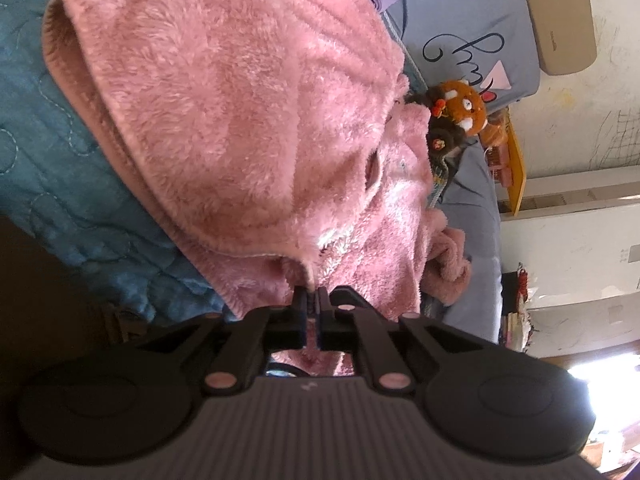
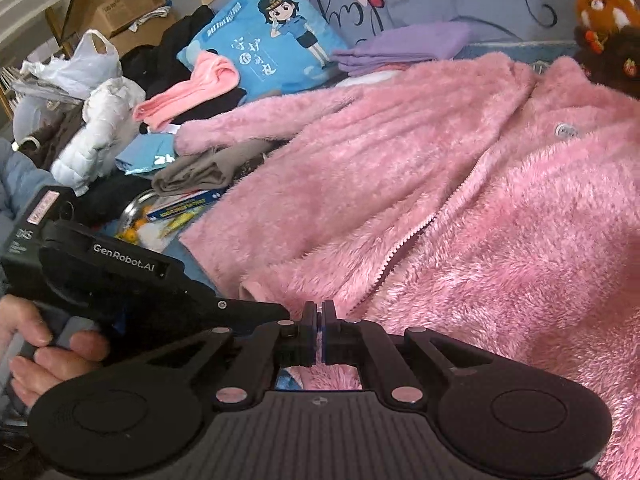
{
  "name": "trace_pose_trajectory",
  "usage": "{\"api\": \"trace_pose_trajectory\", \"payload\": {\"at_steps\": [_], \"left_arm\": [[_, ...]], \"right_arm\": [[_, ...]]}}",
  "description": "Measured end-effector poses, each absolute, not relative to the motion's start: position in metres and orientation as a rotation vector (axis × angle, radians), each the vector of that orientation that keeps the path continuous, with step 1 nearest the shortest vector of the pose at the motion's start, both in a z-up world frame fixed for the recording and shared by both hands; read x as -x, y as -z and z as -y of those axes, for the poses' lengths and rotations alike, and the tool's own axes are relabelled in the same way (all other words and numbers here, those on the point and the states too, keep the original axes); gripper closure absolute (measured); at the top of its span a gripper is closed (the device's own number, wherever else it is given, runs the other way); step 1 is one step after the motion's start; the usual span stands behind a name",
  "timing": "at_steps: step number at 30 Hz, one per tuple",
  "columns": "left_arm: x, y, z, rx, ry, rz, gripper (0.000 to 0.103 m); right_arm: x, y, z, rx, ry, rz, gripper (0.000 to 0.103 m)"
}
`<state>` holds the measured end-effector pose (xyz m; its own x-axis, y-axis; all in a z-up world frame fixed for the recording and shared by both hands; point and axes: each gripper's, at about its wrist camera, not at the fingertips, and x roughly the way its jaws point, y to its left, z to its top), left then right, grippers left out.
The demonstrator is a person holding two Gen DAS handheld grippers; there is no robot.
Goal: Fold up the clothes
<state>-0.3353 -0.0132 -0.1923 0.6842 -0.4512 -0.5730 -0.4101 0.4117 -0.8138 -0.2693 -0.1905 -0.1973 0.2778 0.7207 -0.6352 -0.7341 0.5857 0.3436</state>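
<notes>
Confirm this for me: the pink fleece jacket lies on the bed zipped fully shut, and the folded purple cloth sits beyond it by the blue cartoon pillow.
Not quite. The pink fleece jacket is unzipped at its lower end: the right wrist view shows the zipper teeth parted there. The folded purple cloth does sit beyond it by the blue cartoon pillow.

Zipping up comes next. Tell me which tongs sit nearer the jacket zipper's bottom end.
Right, narrowly. The right tongs sit just left of the zipper's bottom end; the left tongs reach in from farther left, beyond them.
</notes>
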Motion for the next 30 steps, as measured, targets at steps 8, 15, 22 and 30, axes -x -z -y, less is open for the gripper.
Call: {"api": "trace_pose_trajectory", "payload": {"at_steps": [8,15,22,30], "left_arm": [[0.335,0.19,0.016,1.145,0.011,-0.9,0.102],[0.335,0.189,0.018,1.131,0.003,-0.906,0.102],[0.34,0.189,0.014,1.169,0.07,-0.845,0.1],[0.343,0.187,0.011,1.224,0.155,-0.782,0.085]], "right_arm": [[0.29,0.197,0.168,0.304,-0.966,-0.71,0.1],[0.287,0.19,0.179,0.217,-0.958,-0.734,0.102],[0.272,0.19,0.216,-0.203,-0.908,-0.86,0.102],[0.275,0.192,0.225,-0.418,-0.884,-0.892,0.101]]}}
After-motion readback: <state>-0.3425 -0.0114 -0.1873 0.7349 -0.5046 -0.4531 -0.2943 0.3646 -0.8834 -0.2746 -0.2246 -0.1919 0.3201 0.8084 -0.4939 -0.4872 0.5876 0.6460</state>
